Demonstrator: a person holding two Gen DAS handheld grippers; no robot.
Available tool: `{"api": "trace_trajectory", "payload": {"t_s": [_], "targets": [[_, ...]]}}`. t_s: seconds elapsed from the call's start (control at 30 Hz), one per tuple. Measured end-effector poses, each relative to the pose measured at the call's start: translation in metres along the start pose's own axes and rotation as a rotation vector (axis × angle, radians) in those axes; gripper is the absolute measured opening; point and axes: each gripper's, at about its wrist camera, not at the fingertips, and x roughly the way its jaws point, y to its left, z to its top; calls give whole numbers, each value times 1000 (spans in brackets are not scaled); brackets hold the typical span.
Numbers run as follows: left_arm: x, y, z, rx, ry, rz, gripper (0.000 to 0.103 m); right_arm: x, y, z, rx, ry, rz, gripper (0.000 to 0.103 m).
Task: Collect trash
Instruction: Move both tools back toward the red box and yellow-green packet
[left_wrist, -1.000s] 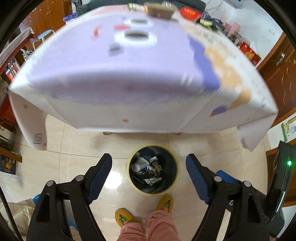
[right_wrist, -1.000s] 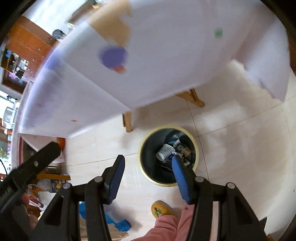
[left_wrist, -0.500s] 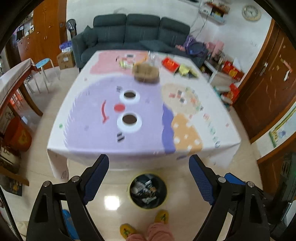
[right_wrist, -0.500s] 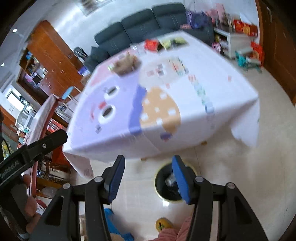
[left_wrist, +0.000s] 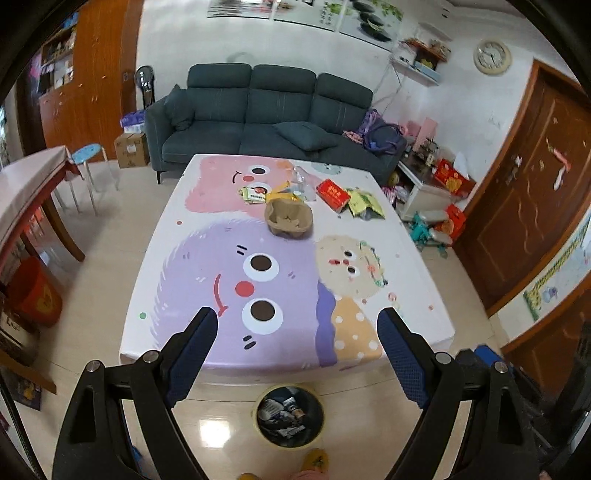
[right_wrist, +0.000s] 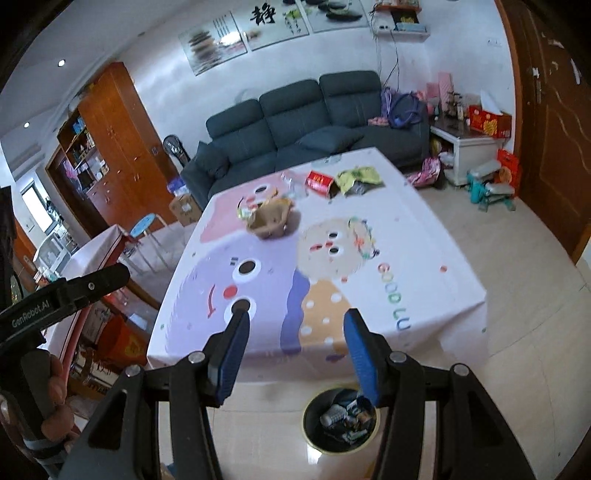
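Left gripper (left_wrist: 297, 328) wide, empty; right gripper (right_wrist: 295, 332) parted, empty; one bin (left_wrist: 289, 415).

Cartoon-cloth table (left_wrist: 413, 295) bears paper bag (left_wrist: 289, 218), red box (left_wrist: 333, 194), wrappers (left_wrist: 365, 202)

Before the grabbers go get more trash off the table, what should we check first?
1. Left gripper empty: ok, jaws have just been opening, nothing between them.
2. Right gripper empty: ok, open.
3. Trash left on the table: ok, brown tray, red pack and yellow wrappers lie at its far end.
4. Bin within reach: ok, on the floor by the near edge.
5. Bin has room: cannot tell, already holds trash.
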Motion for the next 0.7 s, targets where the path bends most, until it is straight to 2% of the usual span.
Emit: {"api": "trace_trajectory", "payload": {"t_s": [0.13, 0.23, 0.4, 0.57, 0.7], "targets": [[-5, 5, 11, -31, -46, -11, 87, -5, -1, 8, -9, -23, -25, 54], [-8, 4, 20, -19, -84, -3, 87, -4, -2, 14, -12, -31, -33, 53], [1, -1, 35, 11, -83, -7, 87, 5, -7, 26, -7, -30, -25, 54], [30, -20, 50, 107, -73, 45, 87, 36, -26, 53, -5, -20, -12, 53], [72, -45, 69, 143, -75, 70, 87, 77, -51, 83, 5, 4, 11, 53]]}}
